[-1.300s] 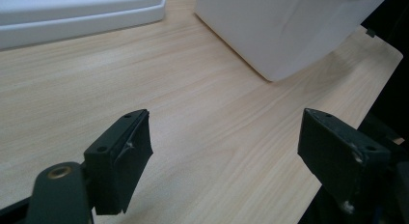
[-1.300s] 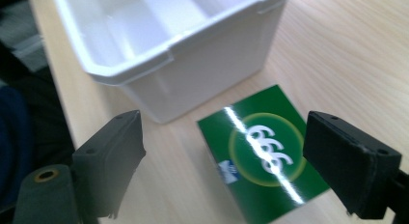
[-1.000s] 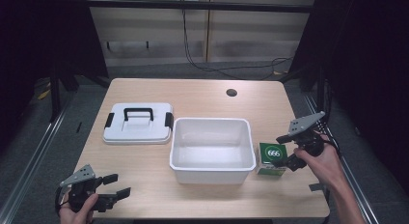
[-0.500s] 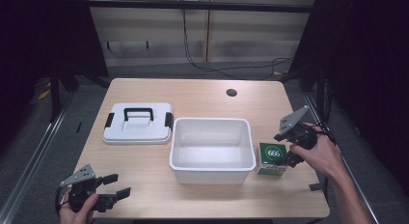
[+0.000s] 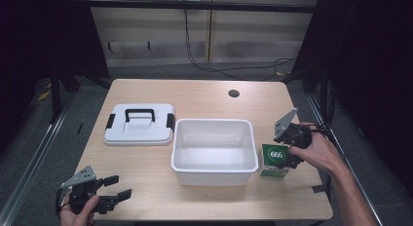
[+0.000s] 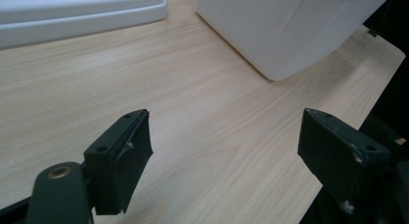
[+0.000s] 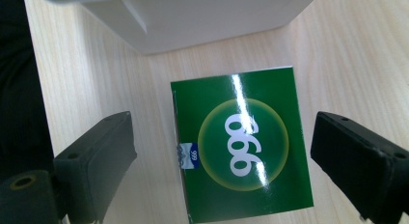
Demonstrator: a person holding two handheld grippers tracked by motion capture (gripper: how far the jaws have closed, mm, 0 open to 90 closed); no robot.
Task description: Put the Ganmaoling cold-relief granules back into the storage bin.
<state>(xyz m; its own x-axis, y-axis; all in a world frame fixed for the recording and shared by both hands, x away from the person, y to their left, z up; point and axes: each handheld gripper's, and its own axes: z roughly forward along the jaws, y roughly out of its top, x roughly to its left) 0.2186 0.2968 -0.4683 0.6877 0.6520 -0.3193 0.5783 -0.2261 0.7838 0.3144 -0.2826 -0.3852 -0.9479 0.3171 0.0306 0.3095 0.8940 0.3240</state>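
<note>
- The right gripper point(image 5: 287, 149) hangs over the green box point(image 5: 273, 160) near the table's right edge, its jaws spread wide — in the right gripper view they stand apart on either side of the green box point(image 7: 241, 144), touching neither face.
- The person's right hand point(image 5: 316, 150) holds that gripper from the right, the forearm coming in from the lower right corner of the high view.
- The green box lies on the wooden table point(image 5: 204, 97), just beside the right wall of the white tub point(image 5: 214, 150); its top face shows a pale round emblem with white digits.
- The left gripper point(image 5: 114, 194) sits low at the table's near left corner, held by the left hand point(image 5: 78, 209). Its jaws are released — in the left gripper view bare wood lies between them, and nothing is held.
- Ahead of the left gripper, the white tub point(image 6: 289, 26) stands at the table's middle, open at the top.
- A white lid point(image 5: 140, 124) with a black handle and black side clips lies flat to the tub's left, just beside it.
- A small dark round hole point(image 5: 234, 93) shows in the tabletop toward the far side.
</note>
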